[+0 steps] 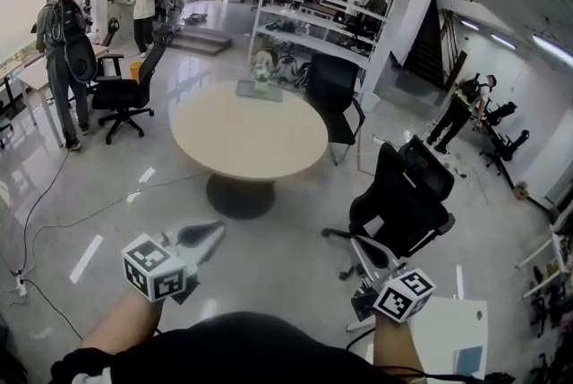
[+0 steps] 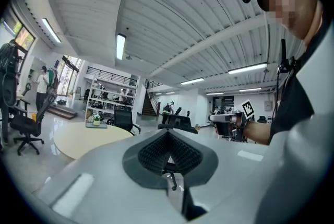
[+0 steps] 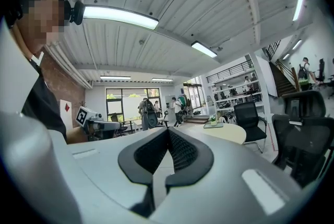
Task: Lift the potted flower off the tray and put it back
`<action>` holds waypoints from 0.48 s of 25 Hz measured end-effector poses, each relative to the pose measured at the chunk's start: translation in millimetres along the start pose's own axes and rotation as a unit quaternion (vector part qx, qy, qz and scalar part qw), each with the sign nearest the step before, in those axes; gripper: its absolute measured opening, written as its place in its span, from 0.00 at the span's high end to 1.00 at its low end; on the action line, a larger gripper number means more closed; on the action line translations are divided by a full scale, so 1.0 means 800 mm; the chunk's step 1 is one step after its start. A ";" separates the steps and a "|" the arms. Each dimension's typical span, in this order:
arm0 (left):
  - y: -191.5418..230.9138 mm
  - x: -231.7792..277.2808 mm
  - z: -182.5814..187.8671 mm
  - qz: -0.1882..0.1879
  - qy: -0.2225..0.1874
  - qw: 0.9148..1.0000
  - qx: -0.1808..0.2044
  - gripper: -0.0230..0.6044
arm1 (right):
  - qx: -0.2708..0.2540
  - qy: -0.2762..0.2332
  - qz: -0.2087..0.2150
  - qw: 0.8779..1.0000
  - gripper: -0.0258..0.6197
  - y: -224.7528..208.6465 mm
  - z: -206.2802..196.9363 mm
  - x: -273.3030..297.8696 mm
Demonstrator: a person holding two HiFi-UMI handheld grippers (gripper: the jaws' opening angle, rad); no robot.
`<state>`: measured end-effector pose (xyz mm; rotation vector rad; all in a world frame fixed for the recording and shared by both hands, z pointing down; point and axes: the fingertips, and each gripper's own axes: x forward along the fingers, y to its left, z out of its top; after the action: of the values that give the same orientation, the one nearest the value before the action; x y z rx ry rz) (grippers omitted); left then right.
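- The small potted flower with white blooms [image 1: 261, 69] stands on a flat grey tray [image 1: 258, 92] at the far edge of the round cream-topped table [image 1: 249, 136]
- The left gripper [image 2: 168, 133] is clenched, jaw tips meeting, with nothing between them; it is near the person, well apart from the table
- The right gripper [image 3: 168, 130] is also clenched and empty, pointing level towards the table
- A black mesh office chair [image 1: 403, 199] stands on the right, between the right gripper and the table
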<state>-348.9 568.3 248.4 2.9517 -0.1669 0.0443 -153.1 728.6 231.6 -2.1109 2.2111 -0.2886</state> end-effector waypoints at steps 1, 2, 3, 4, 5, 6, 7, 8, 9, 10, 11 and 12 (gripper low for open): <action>-0.005 0.005 -0.002 0.001 0.001 1.000 0.001 0.96 | -0.002 0.001 0.003 1.000 0.94 -0.005 0.001 -0.003; -0.010 0.010 -0.003 0.002 0.001 1.000 0.001 0.96 | -0.004 0.002 0.007 1.000 0.94 -0.010 0.001 -0.005; -0.015 0.015 -0.004 0.003 0.001 1.000 0.001 0.96 | -0.004 0.004 0.010 1.000 0.94 -0.015 0.000 -0.007; -0.019 0.019 -0.005 0.005 0.002 1.000 0.001 0.96 | -0.004 0.005 0.014 1.000 0.94 -0.019 0.000 -0.009; -0.023 0.022 -0.005 0.007 0.002 1.000 0.002 0.96 | -0.003 0.005 0.017 1.000 0.94 -0.022 0.001 -0.012; -0.027 0.025 -0.005 0.009 0.003 1.000 0.003 0.96 | -0.002 0.006 0.020 1.000 0.94 -0.025 0.001 -0.014; -0.031 0.029 -0.004 0.011 0.003 1.000 0.003 0.96 | -0.003 0.008 0.023 1.000 0.94 -0.028 0.002 -0.016; -0.035 0.033 -0.004 0.012 0.004 1.000 0.004 0.96 | -0.007 0.010 0.027 1.000 0.94 -0.030 0.003 -0.018; -0.038 0.037 -0.004 0.013 0.005 1.000 0.004 0.96 | -0.010 0.013 0.030 0.999 0.94 -0.034 0.005 -0.019; -0.041 0.042 -0.005 0.013 0.006 1.000 0.005 0.96 | -0.012 0.014 0.033 0.999 0.94 -0.037 0.005 -0.020; -0.043 0.047 -0.007 0.012 0.008 1.000 0.007 0.96 | -0.013 0.015 0.035 0.999 0.94 -0.042 0.004 -0.021; -0.045 0.052 -0.010 0.011 0.011 1.000 0.008 0.96 | -0.012 0.015 0.035 0.999 0.94 -0.047 0.002 -0.021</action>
<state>-303.9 600.8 251.3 2.9641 -0.1984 0.0803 -115.1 743.6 235.2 -2.0493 2.3105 -0.2908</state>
